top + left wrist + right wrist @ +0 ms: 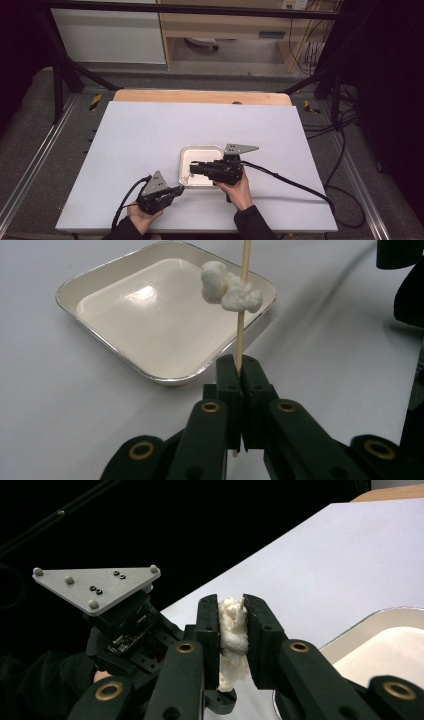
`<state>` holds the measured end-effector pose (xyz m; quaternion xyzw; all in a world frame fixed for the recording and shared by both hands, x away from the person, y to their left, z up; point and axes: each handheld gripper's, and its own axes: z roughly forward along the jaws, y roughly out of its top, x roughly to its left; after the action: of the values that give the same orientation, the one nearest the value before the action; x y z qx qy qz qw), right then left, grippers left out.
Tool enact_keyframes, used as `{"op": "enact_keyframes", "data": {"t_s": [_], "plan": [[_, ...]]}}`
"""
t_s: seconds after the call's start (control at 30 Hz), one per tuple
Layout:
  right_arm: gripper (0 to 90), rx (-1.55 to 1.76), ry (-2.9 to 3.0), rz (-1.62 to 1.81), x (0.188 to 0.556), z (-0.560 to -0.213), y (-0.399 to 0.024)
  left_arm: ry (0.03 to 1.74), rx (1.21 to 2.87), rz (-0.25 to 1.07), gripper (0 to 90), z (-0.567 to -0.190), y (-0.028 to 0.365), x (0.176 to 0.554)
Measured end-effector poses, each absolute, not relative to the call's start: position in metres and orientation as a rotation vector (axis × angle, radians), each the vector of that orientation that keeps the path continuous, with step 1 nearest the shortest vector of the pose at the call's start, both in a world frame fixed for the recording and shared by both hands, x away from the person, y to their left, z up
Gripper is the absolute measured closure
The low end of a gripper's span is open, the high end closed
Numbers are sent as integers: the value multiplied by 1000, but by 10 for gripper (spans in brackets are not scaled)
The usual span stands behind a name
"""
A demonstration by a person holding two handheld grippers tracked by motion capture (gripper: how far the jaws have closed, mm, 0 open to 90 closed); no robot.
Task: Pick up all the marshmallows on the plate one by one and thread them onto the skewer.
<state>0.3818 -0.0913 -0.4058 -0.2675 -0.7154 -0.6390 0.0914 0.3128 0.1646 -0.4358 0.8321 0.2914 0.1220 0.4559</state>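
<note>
**While Clamped: Skewer on the Left, White Lump on the Right**

While held low over the white table [150,125], just off the near-left corner of the tray [202,147]: left gripper [179,190], jaws pressed together on a thin wooden skewer [241,335]. Seen along that gripper's own jaws [241,362], stands upright and runs out past the top edge. Carries two soft white pieces [227,287] part-way up the stick, touching each other, hanging in the air in front of the tray's right corner. Beyond them, the cream tray with its silvery rim [65,290], flat on the table.

Right gripper [192,166]: held level, pointing left, over the near half of the tray. Jaws drawn in and clamped on a white lump [231,635], soft and ragged, squeezed from both sides and bulging out below the pads. Seen at the jaw tips [232,602]: a thin wooden point at the top of the lump, against one jaw. Cannot tell whether the stick passes through the lump. Tray rim [380,617] low at the right of that view, table stretching far behind.

Both hands near the table's near edge, right one farther in than the left, grippers close together but apart.
</note>
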Motion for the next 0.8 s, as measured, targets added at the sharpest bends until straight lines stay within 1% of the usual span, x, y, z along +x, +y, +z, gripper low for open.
{"op": "enact_keyframes", "data": {"t_s": [0.43, 0.5, 0.53, 0.57, 0.63, 0.7, 0.77, 0.8], "plan": [[789, -786, -2116, -1896, 380, -409, -89, 715, 2046, 292, 889, -436, 163, 312], [788, -786, -2128, -1854, 380, -412, -87, 694, 1990, 276, 889, -433, 164, 312], [785, -777, -2159, -1796, 380, -416, -83, 698, 2000, 290, 889, -428, 162, 312], [785, -771, -2152, -1816, 377, -422, -79, 688, 2002, 326, 889, -429, 161, 310], [775, -764, -2126, -1835, 378, -423, -78, 693, 1977, 286, 888, -430, 164, 312], [763, -758, -2133, -1835, 378, -420, -80, 690, 1977, 288, 888, -430, 165, 312], [724, -765, -2144, -1854, 378, -416, -82, 690, 1990, 291, 888, -431, 164, 312], [618, -767, -2149, -1872, 378, -413, -84, 696, 1990, 293, 888, -432, 165, 312]]}}
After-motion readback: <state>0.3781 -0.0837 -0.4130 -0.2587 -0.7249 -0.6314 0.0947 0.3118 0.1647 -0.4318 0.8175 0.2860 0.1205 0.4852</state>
